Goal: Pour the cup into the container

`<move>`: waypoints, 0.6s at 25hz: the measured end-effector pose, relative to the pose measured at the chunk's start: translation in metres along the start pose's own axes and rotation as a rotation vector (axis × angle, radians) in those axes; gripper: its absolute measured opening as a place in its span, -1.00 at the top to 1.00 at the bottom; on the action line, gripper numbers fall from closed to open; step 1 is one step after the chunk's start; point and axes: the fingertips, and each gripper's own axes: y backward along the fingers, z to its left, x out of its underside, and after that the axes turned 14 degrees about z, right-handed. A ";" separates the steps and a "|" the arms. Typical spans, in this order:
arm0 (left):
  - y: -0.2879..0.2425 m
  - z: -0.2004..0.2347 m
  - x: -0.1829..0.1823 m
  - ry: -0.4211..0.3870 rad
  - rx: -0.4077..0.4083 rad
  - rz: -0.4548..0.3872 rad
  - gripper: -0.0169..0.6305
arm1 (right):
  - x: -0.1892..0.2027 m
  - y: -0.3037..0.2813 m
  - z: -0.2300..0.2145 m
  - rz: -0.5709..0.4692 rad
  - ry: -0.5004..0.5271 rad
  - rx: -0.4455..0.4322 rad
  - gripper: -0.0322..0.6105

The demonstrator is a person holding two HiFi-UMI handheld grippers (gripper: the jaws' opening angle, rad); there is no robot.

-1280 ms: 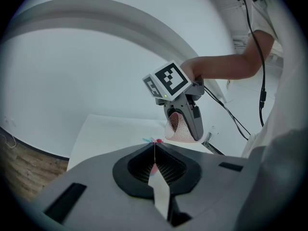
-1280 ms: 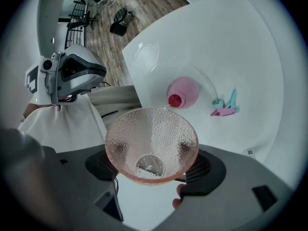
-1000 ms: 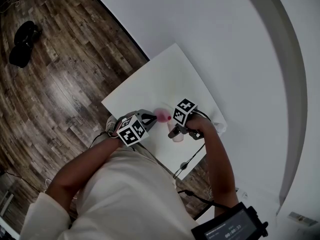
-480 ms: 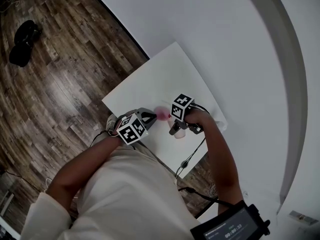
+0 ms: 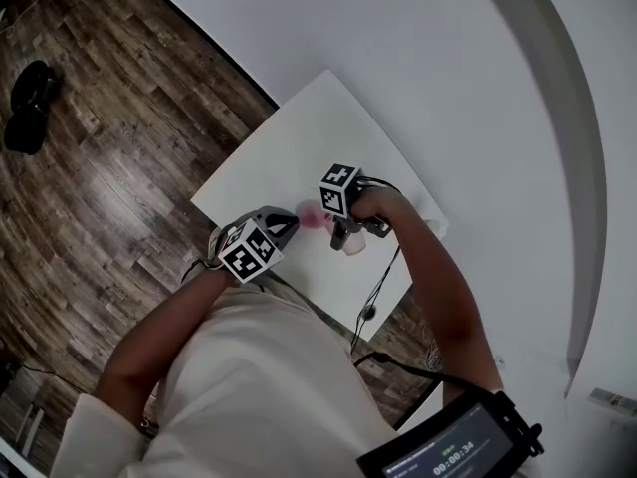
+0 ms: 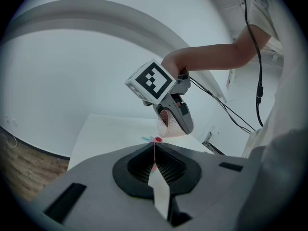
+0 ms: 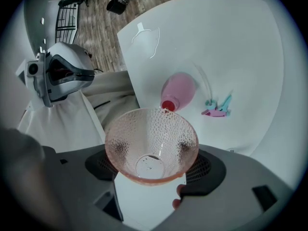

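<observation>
Clearly mid-pour, the right gripper (image 7: 154, 170) is clamped on the dimpled cup (image 7: 151, 141). It tilts the cup so the far lip hangs just over the red mouth of the pink container (image 7: 179, 89) on the table (image 7: 226, 37), likely because that opening is narrow. Only droplets show inside the cup, so the pour seems nearly done. The left gripper (image 6: 154, 154), jaws together and apparently empty, points at the container, probably ready to steady it.

Looks like a bare test room to me: one small white bench (image 5: 269, 157) against plain white walls (image 5: 448, 68), wood-plank floor (image 5: 90, 177), a cable (image 5: 376, 287) trailing off the rig, and some dark bundle (image 5: 28, 108) dumped on the floor.
</observation>
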 end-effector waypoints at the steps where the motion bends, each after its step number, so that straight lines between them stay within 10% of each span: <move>1: -0.001 0.000 0.000 -0.001 0.000 0.001 0.91 | 0.001 -0.001 -0.002 0.014 -0.001 0.005 -0.28; 15: 0.001 0.005 -0.003 -0.014 -0.004 0.025 0.91 | 0.004 0.007 -0.007 0.088 0.015 0.095 -0.28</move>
